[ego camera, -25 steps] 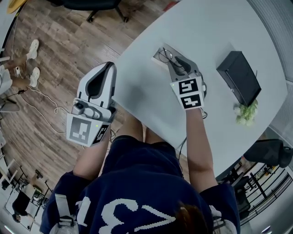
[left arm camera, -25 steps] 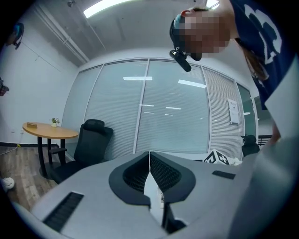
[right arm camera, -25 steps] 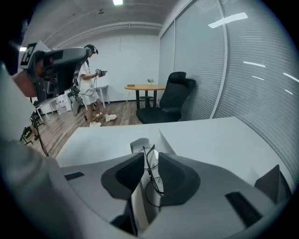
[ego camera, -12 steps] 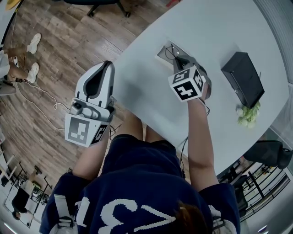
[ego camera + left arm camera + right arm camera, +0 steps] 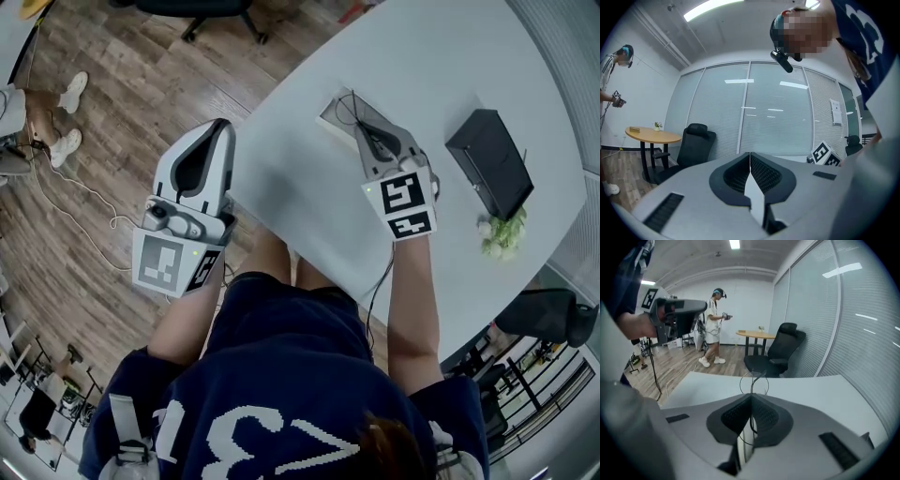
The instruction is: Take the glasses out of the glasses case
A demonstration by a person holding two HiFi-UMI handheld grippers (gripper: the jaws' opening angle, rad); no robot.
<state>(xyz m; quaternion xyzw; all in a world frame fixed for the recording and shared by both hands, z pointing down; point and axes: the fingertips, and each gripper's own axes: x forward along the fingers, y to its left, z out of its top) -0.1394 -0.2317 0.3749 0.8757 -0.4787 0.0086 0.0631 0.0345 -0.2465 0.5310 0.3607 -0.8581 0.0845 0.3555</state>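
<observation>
White counter (image 5: 309,211) carries a black box (image 5: 487,161), which lies flat near the right edge. Whether the box is the glasses case, I cannot tell. Just beside the black box, on its side nearer the person, sits a small green plant (image 5: 502,236).

To the left of the black box, and well apart from it, the right tongs (image 5: 751,397) are closed on the glasses (image 5: 753,384). A thin dark wire of the frame runs down between the two pressed pads, and one round lens stands upright just past the tips. In the head view the glasses are over a pale flat rectangle (image 5: 330,114) that lies on the counter on that same side of the black box. Whether the frame touches the rectangle cannot be made out.

Farther left of the black box, beyond the counter's edge and over the wooden floor (image 5: 94,141), the left tongs (image 5: 750,155) are held with the pads pressed together and nothing between them.

Seen past the glasses in the right gripper view, well away from the black box, are a black office chair (image 5: 782,352) and a round wooden table (image 5: 757,335). A person in white (image 5: 714,326) stands there on the floor.
</observation>
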